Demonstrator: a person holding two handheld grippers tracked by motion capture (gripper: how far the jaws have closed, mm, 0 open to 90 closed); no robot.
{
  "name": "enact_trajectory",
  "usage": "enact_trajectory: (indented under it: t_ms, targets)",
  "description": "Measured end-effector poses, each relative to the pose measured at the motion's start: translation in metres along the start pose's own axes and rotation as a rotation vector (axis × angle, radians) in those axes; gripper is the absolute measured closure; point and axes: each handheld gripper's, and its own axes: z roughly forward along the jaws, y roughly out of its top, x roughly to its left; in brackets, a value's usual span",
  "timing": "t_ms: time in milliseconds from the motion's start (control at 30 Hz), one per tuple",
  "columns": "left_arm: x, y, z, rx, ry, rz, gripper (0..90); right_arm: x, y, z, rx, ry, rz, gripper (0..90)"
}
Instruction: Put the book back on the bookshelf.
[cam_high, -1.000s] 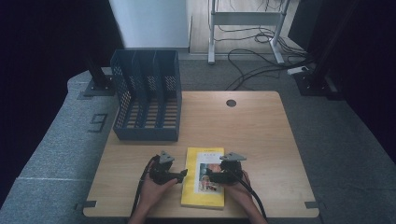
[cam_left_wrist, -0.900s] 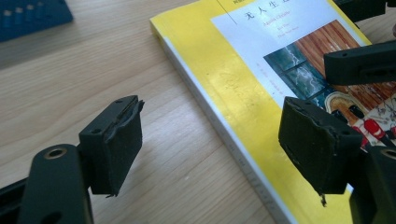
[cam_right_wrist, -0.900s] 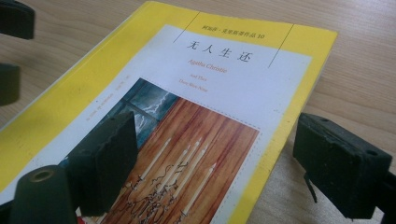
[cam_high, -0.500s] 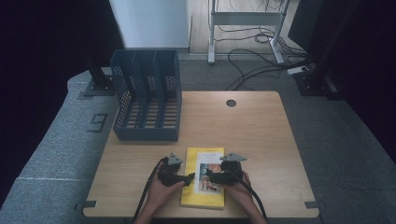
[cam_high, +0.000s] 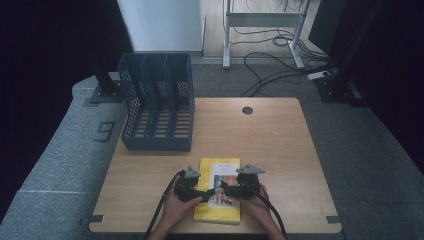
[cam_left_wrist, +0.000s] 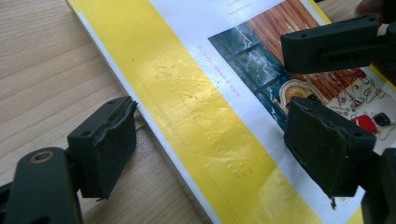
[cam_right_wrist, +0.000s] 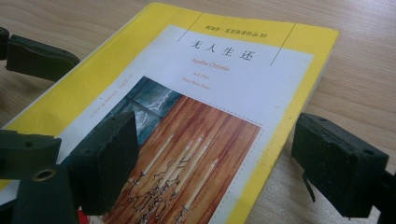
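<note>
Between the spread jaws of the left gripper (cam_left_wrist: 210, 158), which had just been widening, lay the spine edge of the yellow book (cam_high: 218, 190), unpinched. Opposite it the right gripper (cam_right_wrist: 233, 172) stood open too, straddling the book's other long edge. Flat on the wooden table (cam_high: 280, 145) near the person's side, the book was not yet lifted; the blue file rack (cam_high: 157, 102) behind held nothing visible.

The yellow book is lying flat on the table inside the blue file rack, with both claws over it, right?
Not quite. The yellow book lies flat on the bare table, in front of the blue file rack, not inside it. The high view shows this. Both claws are over it.
</note>
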Motion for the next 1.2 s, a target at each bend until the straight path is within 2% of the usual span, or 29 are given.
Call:
enact_trajectory:
  t_ms: [133, 267, 433, 567, 733, 767, 800, 867, 1067, 1200]
  targets:
    - [0.000, 0.000, 0.000, 0.004, 0.002, -0.006, 17.4, 0.000, 0.000, -0.004, -0.015, -0.015, -0.029, 21.7]
    - [-0.001, 0.000, 0.000, 0.005, 0.006, -0.007, 17.2, -0.002, 0.000, -0.005, -0.021, -0.012, -0.017, 25.3]
    - [-0.001, 0.000, 0.000, 0.002, 0.005, -0.006, 17.2, 0.001, 0.002, -0.010, -0.043, -0.030, -0.029, 30.1]
    - [-0.001, 0.000, 0.000, -0.002, 0.003, -0.006, 17.2, 0.004, 0.006, -0.017, -0.066, 0.003, -0.019, 30.3]
    - [-0.001, -0.001, 0.000, -0.004, 0.005, -0.006, 17.2, 0.006, 0.007, -0.020, -0.090, 0.020, -0.017, 30.8]
    - [-0.001, -0.001, 0.000, -0.004, 0.007, -0.005, 17.2, 0.006, 0.008, -0.021, -0.102, 0.038, -0.014, 31.1]
    - [-0.002, -0.001, 0.000, -0.004, 0.007, -0.005, 17.3, 0.006, 0.009, -0.025, -0.131, 0.078, 0.013, 32.7]
    - [-0.001, -0.001, 0.000, -0.006, 0.005, -0.006, 17.3, 0.006, 0.009, -0.027, -0.146, 0.095, 0.022, 33.3]
    - [-0.001, -0.001, 0.000, -0.008, 0.003, -0.008, 17.2, 0.010, 0.009, -0.028, -0.167, 0.122, -0.018, 34.0]
    - [-0.002, -0.001, -0.001, -0.010, 0.005, -0.007, 17.5, 0.012, 0.009, -0.030, -0.187, 0.143, -0.024, 34.3]
